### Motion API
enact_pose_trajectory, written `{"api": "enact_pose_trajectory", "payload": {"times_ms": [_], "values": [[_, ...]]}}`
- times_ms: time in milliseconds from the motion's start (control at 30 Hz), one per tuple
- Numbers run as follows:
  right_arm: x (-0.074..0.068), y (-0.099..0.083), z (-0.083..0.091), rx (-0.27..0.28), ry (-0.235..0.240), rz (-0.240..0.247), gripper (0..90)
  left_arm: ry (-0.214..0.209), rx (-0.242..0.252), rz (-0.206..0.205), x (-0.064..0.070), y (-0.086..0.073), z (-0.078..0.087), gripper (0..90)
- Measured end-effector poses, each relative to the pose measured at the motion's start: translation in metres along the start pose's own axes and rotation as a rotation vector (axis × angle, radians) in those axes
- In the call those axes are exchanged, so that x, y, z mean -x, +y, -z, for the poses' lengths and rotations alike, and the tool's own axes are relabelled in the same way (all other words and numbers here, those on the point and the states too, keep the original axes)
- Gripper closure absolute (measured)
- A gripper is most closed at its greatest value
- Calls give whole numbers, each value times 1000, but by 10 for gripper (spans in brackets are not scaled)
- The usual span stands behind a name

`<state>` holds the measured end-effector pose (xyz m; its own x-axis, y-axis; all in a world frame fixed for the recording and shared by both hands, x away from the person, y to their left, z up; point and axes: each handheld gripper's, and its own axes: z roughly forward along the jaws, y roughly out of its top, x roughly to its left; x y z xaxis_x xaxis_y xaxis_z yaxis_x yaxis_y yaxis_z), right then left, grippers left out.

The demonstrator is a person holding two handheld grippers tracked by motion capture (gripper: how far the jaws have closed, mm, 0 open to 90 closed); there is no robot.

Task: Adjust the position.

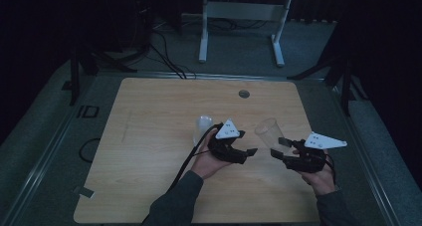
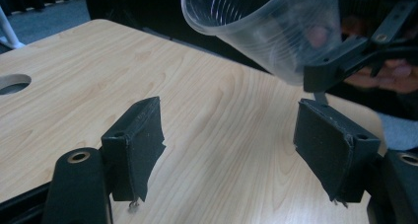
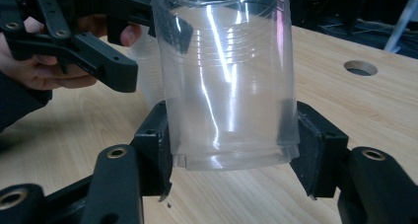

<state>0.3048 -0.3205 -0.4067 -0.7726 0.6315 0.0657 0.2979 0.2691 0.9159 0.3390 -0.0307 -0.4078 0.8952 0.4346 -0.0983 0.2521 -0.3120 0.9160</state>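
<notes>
Currently a clear, ribbed plastic cup (image 3: 226,81) is clamped near its base between the padded jaws of the right gripper (image 3: 229,150), and is seen lifted off the pale wooden tabletop (image 1: 149,136) and tilted in the high view, mouth toward the table's far edge. Relative to this held cup, a second clear plastic cup (image 1: 203,128) is found to its left, just behind the left gripper (image 1: 249,154); whether it stands upright or leans cannot be told in the dim light.

The left gripper's jaws are spread wide with nothing between them, as shown in the left gripper view, where the held cup (image 2: 266,29) hangs above and beyond the jaws, apart from them. The two grippers face each other, near but not touching.

Step judged in hand: one cup is carried clear of the table, probably toward nesting with the second cup; a handover is also possible.

Next move, as judged: the held cup is to be brought over the second cup's mouth and righted so the base points down, with the axes lined up before lowering. The thin wall is likely to buckle under a hard squeeze, so a light grip is called for. The left gripper would be needed to steady the second cup.

A round grey grommet hole (image 1: 244,93) is noted well beyond the held cup, near the table's far edge.
</notes>
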Motion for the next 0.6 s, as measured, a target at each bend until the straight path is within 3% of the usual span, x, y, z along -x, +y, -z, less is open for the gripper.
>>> {"api": "enact_pose_trajectory", "payload": {"times_ms": [600], "values": [[-3,1,-5,89,-104,-19,416,-19,48,86,-5,9,-2,266]]}}
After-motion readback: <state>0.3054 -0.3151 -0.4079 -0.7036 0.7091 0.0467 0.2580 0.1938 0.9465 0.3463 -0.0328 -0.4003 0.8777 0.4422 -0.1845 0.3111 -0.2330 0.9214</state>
